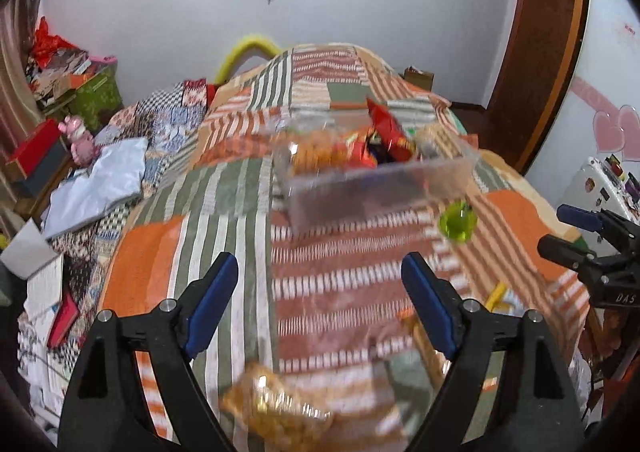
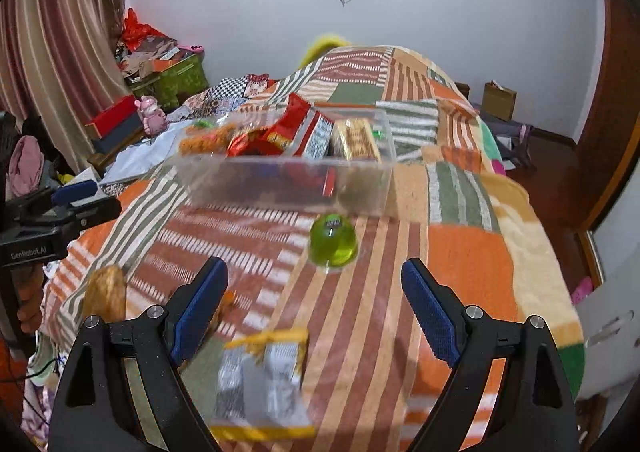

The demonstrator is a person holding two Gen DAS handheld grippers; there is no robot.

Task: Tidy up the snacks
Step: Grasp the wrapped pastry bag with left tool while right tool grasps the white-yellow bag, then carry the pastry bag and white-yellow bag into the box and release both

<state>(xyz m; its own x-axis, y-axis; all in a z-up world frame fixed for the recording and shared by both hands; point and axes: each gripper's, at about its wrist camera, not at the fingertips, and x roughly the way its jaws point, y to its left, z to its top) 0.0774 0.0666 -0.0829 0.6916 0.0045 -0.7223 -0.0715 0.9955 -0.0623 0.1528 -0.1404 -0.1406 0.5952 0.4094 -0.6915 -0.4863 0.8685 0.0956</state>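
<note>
The bed (image 2: 460,252) filled both views, spread with a striped patchwork blanket under a pale wall, and the clear box (image 2: 288,180) sat in the middle of it, the landmark for everything else. That box was already loaded: a red packet (image 2: 296,124) stood up out of it, with orange snacks and a tan biscuit pack alongside. Just in front of the box lay a green jelly cup (image 2: 333,242), not touching it. Nearer than the jelly, well short of the box, a yellow-edged packet (image 2: 262,376) lay flat below the right gripper (image 2: 316,304), whose jaws were spread wide with nothing between them. The left gripper (image 1: 320,304) was spread just as wide and just as empty, hovering above an orange wrapped snack (image 1: 276,408), also well short of the box. So three snacks looked left to go. The risks, as I judged them: the flat packet offered little edge, so the fingers could pinch blanket along with it, and the round jelly could squirt out of a squeeze and roll off the soft, sloping cover. Both views were blurred, so a grab made in a hurry could miss.
</note>
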